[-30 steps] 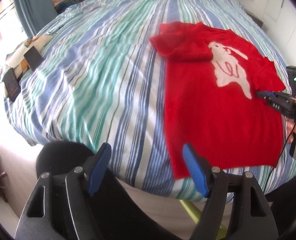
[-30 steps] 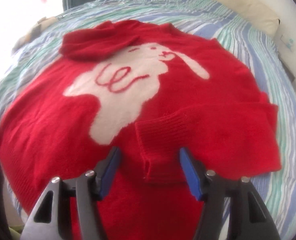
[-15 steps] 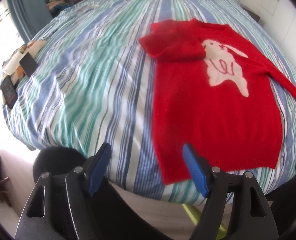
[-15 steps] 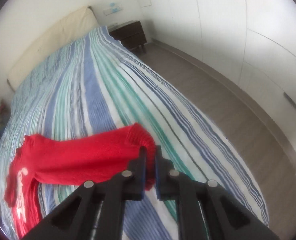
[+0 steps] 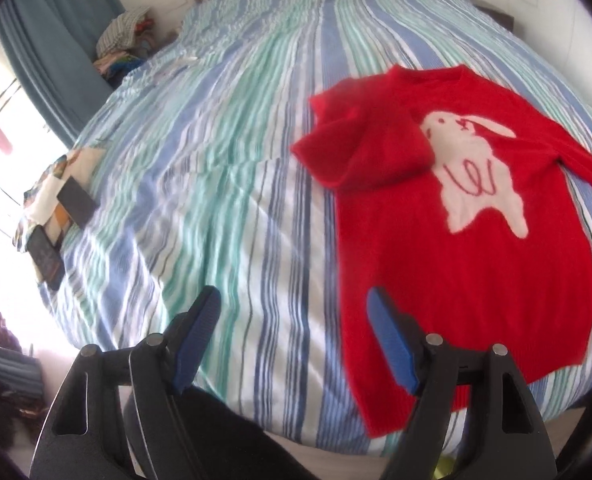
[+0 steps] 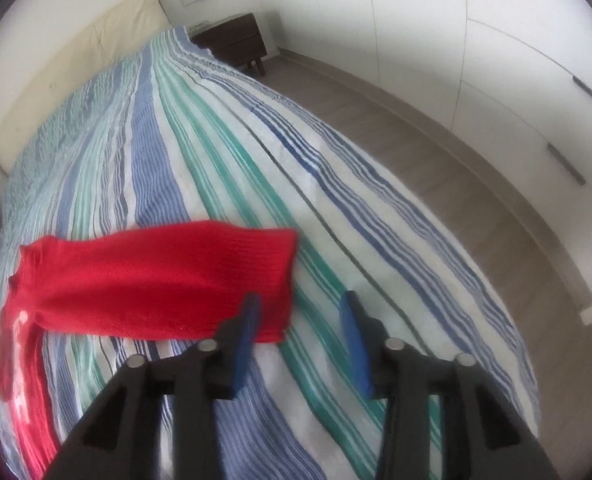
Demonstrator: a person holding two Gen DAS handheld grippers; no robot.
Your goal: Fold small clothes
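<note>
A fuzzy red knitted sweater with a white rabbit motif [image 5: 468,240] lies flat on the bed with the blue, teal and white striped cover [image 5: 223,152], near its foot edge; one sleeve is folded in over the chest. Dark flat phones [image 5: 75,202] lie on a patterned cloth at the far side edge, well apart from the sweater. The left gripper [image 5: 293,320] hovers, jaws wide apart, empty. Only the right wrist view shows the other sleeve [image 6: 167,280] stretched sideways, a dark wooden nightstand [image 6: 235,42] and white wardrobe doors [image 6: 476,40]. The right gripper [image 6: 300,320] has just opened its jaws; the cuff lies by one pad, unclamped. No readable writing.
</note>
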